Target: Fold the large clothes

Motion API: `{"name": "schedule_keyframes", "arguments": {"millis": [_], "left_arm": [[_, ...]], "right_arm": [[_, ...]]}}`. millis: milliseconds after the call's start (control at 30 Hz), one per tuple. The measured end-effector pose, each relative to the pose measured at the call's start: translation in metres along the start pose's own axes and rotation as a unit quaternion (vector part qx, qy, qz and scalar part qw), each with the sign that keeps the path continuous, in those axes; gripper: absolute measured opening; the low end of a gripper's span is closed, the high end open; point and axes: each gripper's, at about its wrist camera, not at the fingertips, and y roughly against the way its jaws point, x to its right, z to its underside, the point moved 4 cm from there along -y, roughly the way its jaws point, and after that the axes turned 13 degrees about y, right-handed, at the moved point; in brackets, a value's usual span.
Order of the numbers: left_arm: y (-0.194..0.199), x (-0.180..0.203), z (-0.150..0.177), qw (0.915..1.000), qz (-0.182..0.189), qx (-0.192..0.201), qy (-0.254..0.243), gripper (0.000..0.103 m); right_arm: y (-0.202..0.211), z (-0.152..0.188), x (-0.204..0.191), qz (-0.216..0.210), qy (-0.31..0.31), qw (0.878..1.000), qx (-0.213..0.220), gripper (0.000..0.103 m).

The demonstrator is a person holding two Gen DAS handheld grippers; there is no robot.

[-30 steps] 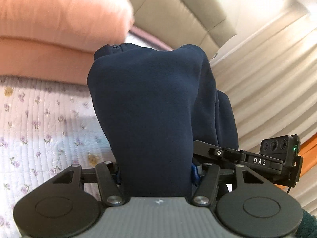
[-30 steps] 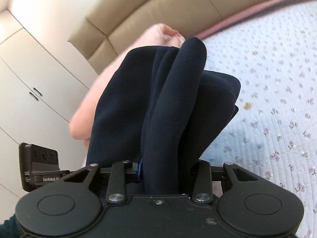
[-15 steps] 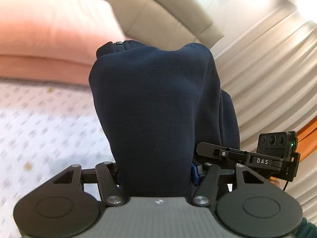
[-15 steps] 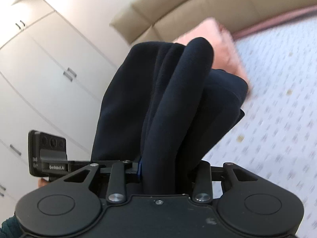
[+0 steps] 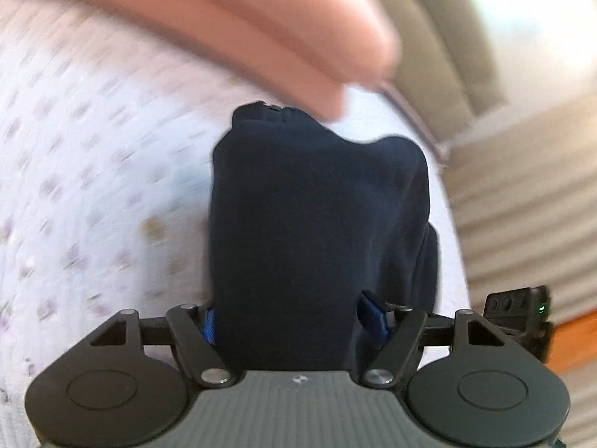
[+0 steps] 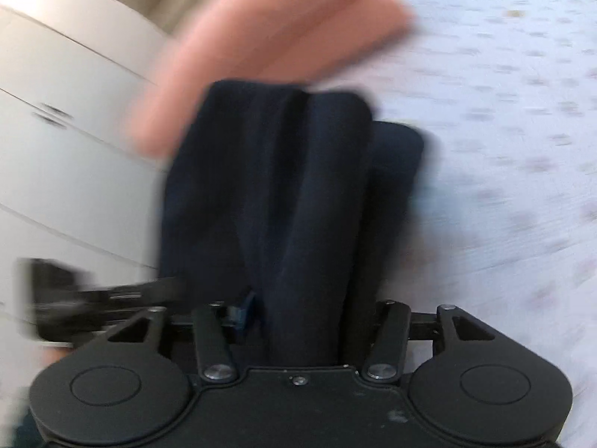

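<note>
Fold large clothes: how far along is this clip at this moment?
Looks done: the navy garment is already bunched into several layers. In hand: the left gripper and right gripper are both clamped on it, carrying it above the floral bedspread near the pink pillows; both views are motion-blurred. Left: laying it down and releasing. Fold neatness cannot be judged.

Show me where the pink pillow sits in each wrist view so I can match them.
Left wrist: the pink pillow is a blurred band across the top, above the navy garment.
Right wrist: the pink pillow is at upper centre-left, behind the navy garment.
Shared landmark: the floral bedspread, left of the garment in one view, right in the other.
</note>
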Motion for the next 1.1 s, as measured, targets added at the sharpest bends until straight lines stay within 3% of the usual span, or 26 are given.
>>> {"name": "schedule_keyframes", "arguments": {"millis": [33, 133, 200, 300, 333, 400, 467, 533, 600, 633, 700, 767, 833, 900, 1033, 1067, 1100], "left_arm": [[-0.002, -0.013, 0.004, 0.9999, -0.005, 0.002, -0.014, 0.073], [0.0, -0.029, 0.025, 0.9983, 0.023, -0.034, -0.041, 0.082], [0.006, -0.04, 0.04, 0.9976, 0.041, -0.048, -0.027, 0.088], [0.001, -0.045, 0.061, 0.9942, 0.042, -0.095, -0.026, 0.094], [0.0, -0.041, 0.071, 0.9924, 0.032, -0.102, -0.061, 0.095], [0.002, -0.032, 0.086, 0.9873, -0.001, -0.088, -0.132, 0.095], [0.002, -0.029, 0.088, 0.9879, -0.018, -0.086, -0.128, 0.095], [-0.002, -0.018, 0.097, 0.9799, -0.042, -0.092, -0.172, 0.095], [-0.009, -0.003, 0.104, 0.9672, -0.074, -0.098, -0.223, 0.095], [-0.011, 0.001, 0.106, 0.9629, -0.085, -0.097, -0.237, 0.095], [-0.015, 0.008, 0.101, 0.9659, -0.092, -0.091, -0.224, 0.095], [-0.016, 0.009, 0.098, 0.9712, -0.089, -0.089, -0.202, 0.096], [-0.017, 0.011, 0.096, 0.9715, -0.09, -0.082, -0.203, 0.097], [-0.016, 0.01, 0.098, 0.9723, -0.095, -0.075, -0.2, 0.097], [-0.022, 0.007, 0.111, 0.9741, -0.097, -0.065, -0.194, 0.097], [-0.022, 0.008, 0.111, 0.9744, -0.096, -0.063, -0.193, 0.097], [-0.019, 0.004, 0.113, 0.9754, -0.094, -0.061, -0.19, 0.097]], "right_arm": [[-0.01, 0.004, 0.018, 0.043, 0.018, 0.999, -0.005, 0.083], [-0.002, 0.01, 0.045, 0.006, -0.011, 0.999, 0.032, 0.084], [0.017, 0.015, 0.033, 0.027, -0.02, 0.998, 0.051, 0.086], [0.039, 0.03, -0.007, 0.0, 0.067, 0.994, 0.089, 0.094], [0.039, 0.039, -0.018, -0.003, 0.093, 0.992, 0.086, 0.101], [0.021, 0.057, -0.033, 0.024, 0.148, 0.988, 0.043, 0.102], [-0.001, 0.078, -0.027, 0.091, 0.196, 0.976, -0.011, 0.103], [0.003, 0.092, -0.023, 0.091, 0.238, 0.967, 0.031, 0.103], [0.007, 0.095, -0.023, 0.104, 0.27, 0.957, 0.015, 0.103], [0.009, 0.091, -0.022, 0.105, 0.264, 0.959, -0.005, 0.103], [0.017, 0.075, -0.024, 0.107, 0.233, 0.966, -0.032, 0.103], [0.034, 0.048, -0.042, 0.118, 0.215, 0.969, 0.021, 0.103], [0.046, 0.018, -0.062, 0.094, 0.209, 0.969, 0.089, 0.103], [0.032, -0.01, -0.083, 0.071, 0.216, 0.968, 0.103, 0.103], [-0.06, -0.051, -0.11, 0.058, 0.232, 0.971, 0.017, 0.103], [-0.095, -0.058, -0.109, 0.079, 0.245, 0.966, -0.028, 0.103], [-0.118, -0.061, -0.112, 0.08, 0.258, 0.962, -0.046, 0.103]]}}
